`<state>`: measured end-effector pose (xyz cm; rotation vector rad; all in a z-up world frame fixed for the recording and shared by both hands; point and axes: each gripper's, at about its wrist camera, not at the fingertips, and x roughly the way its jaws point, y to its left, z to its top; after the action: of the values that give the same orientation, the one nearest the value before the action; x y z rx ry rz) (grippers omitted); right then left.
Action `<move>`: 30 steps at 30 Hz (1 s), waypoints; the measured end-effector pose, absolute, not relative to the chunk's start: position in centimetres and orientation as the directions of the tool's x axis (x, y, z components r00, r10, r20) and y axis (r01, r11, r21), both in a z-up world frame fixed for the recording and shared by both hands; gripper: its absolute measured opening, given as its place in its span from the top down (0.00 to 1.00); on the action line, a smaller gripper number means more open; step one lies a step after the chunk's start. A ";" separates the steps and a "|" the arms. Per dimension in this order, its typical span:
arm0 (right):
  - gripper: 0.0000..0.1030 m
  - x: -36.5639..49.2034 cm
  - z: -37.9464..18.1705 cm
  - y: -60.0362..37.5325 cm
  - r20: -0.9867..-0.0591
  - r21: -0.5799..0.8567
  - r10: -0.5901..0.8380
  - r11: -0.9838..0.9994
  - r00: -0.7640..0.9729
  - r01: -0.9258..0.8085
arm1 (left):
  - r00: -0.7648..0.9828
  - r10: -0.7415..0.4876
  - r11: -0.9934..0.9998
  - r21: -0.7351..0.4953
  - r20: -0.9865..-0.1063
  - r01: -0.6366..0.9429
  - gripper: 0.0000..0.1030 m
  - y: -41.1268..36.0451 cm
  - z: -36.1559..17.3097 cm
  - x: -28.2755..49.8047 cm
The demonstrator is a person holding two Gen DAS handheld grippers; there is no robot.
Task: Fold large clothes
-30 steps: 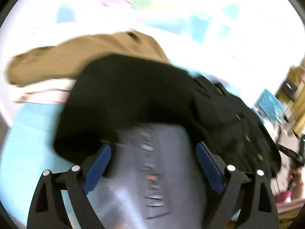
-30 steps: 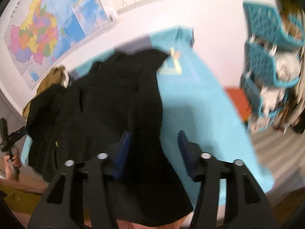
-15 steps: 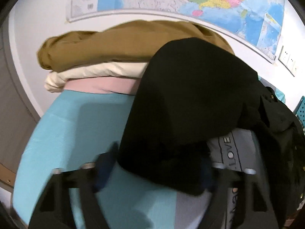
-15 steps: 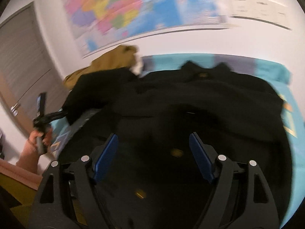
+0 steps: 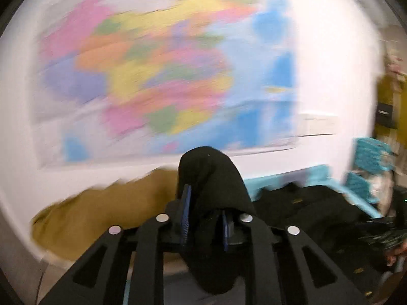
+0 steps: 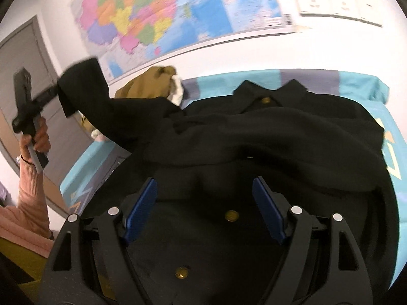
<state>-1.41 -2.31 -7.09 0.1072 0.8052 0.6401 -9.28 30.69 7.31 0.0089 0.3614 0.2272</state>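
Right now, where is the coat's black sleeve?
In the right wrist view the black sleeve is lifted at the left, between the closing jaws of the left gripper, beside the brown clothes pile.

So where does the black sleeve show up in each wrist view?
Left wrist: the black sleeve is at bottom centre, between the left gripper fingers, which are closing on it.
Right wrist: sleeve at upper left, lifted.
Shared landmark: the wall map.
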 end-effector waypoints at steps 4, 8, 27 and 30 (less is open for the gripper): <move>0.25 -1.9 -7.2 -4.6 -0.629 0.336 0.555 0.825 0.545 -0.454 | 0.917 0.048 0.994 0.112 -0.396 -0.004 0.82 23.7 7.4 -2.5; 0.25 -2.4 -7.4 -6.8 -0.624 0.348 0.544 0.836 0.561 -0.424 | 0.847 -0.042 0.979 0.149 -0.530 0.142 0.57 17.8 3.1 4.2; 0.18 -0.3 -5.4 -1.5 -0.570 0.279 0.628 0.755 0.531 -0.593 | 0.750 0.020 0.965 0.209 -0.661 0.158 0.07 16.0 -5.3 4.3; 0.21 0.5 -5.0 -2.0 -0.549 0.343 0.664 0.732 0.507 -0.588 | 0.741 -0.001 0.960 0.208 -0.671 0.189 0.07 15.7 -6.1 3.0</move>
<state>0.52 -1.97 -4.98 0.1171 0.7126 0.7570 3.00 15.74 -6.11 0.2716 0.7305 -0.1058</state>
